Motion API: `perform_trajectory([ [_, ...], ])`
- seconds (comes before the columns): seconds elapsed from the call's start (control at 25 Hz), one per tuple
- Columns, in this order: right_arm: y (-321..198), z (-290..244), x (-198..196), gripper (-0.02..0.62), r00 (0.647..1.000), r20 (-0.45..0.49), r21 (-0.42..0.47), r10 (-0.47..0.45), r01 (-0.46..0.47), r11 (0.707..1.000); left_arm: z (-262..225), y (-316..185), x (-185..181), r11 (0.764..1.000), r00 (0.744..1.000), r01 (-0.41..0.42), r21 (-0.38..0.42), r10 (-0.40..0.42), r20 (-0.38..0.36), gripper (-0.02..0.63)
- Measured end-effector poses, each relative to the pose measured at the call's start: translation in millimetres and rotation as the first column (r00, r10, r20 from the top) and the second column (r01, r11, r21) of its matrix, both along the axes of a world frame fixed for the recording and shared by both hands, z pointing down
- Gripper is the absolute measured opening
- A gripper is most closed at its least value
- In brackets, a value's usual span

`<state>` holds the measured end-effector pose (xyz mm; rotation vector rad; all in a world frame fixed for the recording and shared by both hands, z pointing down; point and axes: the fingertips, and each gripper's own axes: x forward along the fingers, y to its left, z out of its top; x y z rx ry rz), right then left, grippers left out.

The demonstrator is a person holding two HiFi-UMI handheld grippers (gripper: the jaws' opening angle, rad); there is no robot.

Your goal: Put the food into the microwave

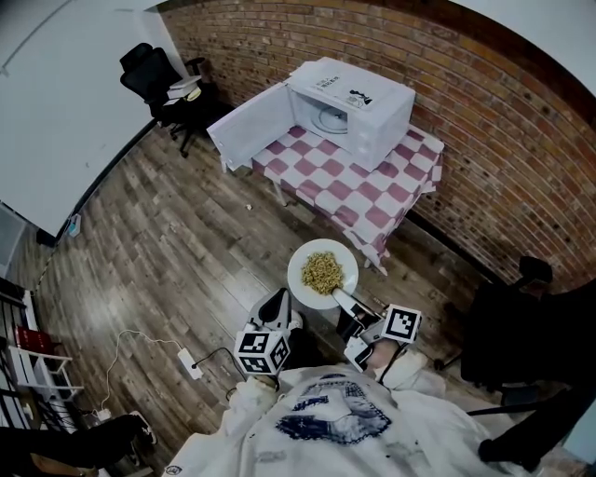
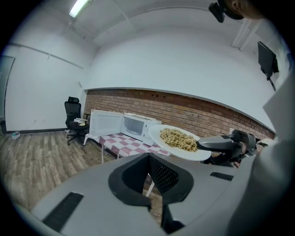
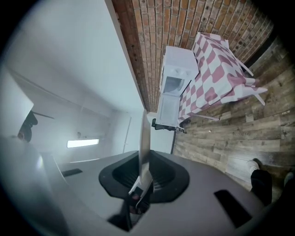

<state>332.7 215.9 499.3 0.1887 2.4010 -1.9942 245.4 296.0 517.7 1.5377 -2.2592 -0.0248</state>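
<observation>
Food (image 1: 323,270): 1 heap, pale and noodle-like, on 1 white plate (image 1: 302,283). It sits at centre of the head view, just below the table's near corner, in the air over the wood floor. Not in the microwave yet.

Grippers: 2.
- Right gripper (image 1: 343,298) is clamped on the plate's lower-right rim, jaws narrow on it.
- Left gripper (image 1: 276,307) is just beside the plate's lower-left edge. Its jaws are drawn together with nothing between them. Contact with the plate can't be told from above.

Microwave (image 1: 358,107): 1, white, upper centre, door (image 1: 251,126) swung open to frame left, cavity visible. It stands on 1 table (image 1: 372,191) with a pink/white check cloth, against the brick wall.

Chairs: 2, both black. One (image 1: 154,74) is at upper left, the other (image 1: 526,326) at right edge.

1 power strip (image 1: 191,363) with cable lies on the floor at lower left.

View differences:
- Head view: only one that shows the food from above and both marker cubes.
- Left gripper view: plate seen side-on at centre right with the heap on top, the right gripper's dark jaw over its rim, and the microwave behind at centre. It also shows a ceiling light (image 2: 79,6) at top left.
- Right gripper view: plate appears only as a thin edge-on strip standing up from the jaws, no food visible. Microwave and table are at upper right, turned sideways.
</observation>
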Motion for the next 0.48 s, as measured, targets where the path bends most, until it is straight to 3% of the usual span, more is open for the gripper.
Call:
perform_trajectory([
  [0.48, -29.1, 6.4, -119.4, 0.055, 0.998, -0.043, -0.008, 0.045, -0.045, 0.999, -2.1, -30.8, -133.5, 1.0, 1.0, -0.029, 0.013, 0.028, 0.005, 0.008],
])
